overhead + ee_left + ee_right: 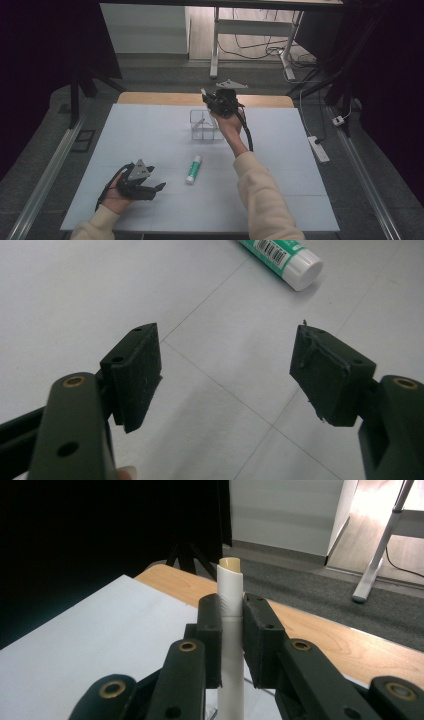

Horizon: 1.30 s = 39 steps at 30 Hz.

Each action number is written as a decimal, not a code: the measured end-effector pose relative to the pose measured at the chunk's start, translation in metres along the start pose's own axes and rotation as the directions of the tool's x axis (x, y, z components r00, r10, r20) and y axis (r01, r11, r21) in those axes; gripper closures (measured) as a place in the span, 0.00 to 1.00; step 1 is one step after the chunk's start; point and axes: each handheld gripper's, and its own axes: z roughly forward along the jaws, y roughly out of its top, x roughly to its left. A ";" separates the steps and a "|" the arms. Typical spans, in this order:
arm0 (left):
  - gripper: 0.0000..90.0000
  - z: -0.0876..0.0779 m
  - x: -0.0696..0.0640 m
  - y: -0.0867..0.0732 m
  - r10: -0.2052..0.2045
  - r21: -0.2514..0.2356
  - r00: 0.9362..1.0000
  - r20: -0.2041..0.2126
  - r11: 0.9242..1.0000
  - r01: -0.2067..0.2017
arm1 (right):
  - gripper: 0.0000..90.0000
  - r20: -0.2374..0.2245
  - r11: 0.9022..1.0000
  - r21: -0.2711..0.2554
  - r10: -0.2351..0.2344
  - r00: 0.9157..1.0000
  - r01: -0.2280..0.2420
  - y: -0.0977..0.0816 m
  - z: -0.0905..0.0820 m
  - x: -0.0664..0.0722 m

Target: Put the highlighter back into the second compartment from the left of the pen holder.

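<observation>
Between your right gripper's [232,640] jaws stands a white tube [231,630], upright, clamped on both sides by the black pads just below its slanted, yellowish tip; the tip rises clear above the jaw ends and the body runs down between them out of the bottom of the right gripper view. From the high view, that gripper [212,102] sits raised at the far side of the white mat [150,145], over the clear wire-edged holder [205,127], your right hand [227,125] beneath it; whether the tube's lower end touches the holder you cannot tell. Near side, left: your left gripper [152,189] rests low over the mat, jaws spread wide with nothing between them. In the left gripper view the two pads [137,375] frame bare mat. A green-and-white glue stick [194,169] lies flat on the mat, well apart from the holder and just right of your left gripper; its white cap end [302,267] shows beyond the open jaws, off toward the right pad, not touching either.
</observation>
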 end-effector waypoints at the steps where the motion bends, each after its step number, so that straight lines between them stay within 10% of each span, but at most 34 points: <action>1: 0.32 0.000 0.000 0.000 0.000 0.000 1.000 0.001 1.000 0.000 | 0.87 -0.001 1.000 -0.005 0.002 1.000 -0.002 0.001 0.000 -0.001; 22: 0.32 -0.001 0.003 -0.001 -0.006 -0.007 1.000 0.005 1.000 0.006 | 0.85 0.027 0.995 -0.084 0.064 0.998 -0.062 0.005 0.026 -0.014; 25: 0.32 0.000 0.003 -0.001 -0.006 -0.005 1.000 0.005 1.000 0.006 | 0.72 0.047 0.997 -0.065 0.046 0.998 -0.043 0.003 0.028 -0.013; 39: 0.32 -0.001 0.003 -0.001 -0.014 -0.011 1.000 -0.001 1.000 0.014 | 0.62 -0.011 0.999 0.006 -0.036 0.999 0.036 -0.004 -0.007 -0.010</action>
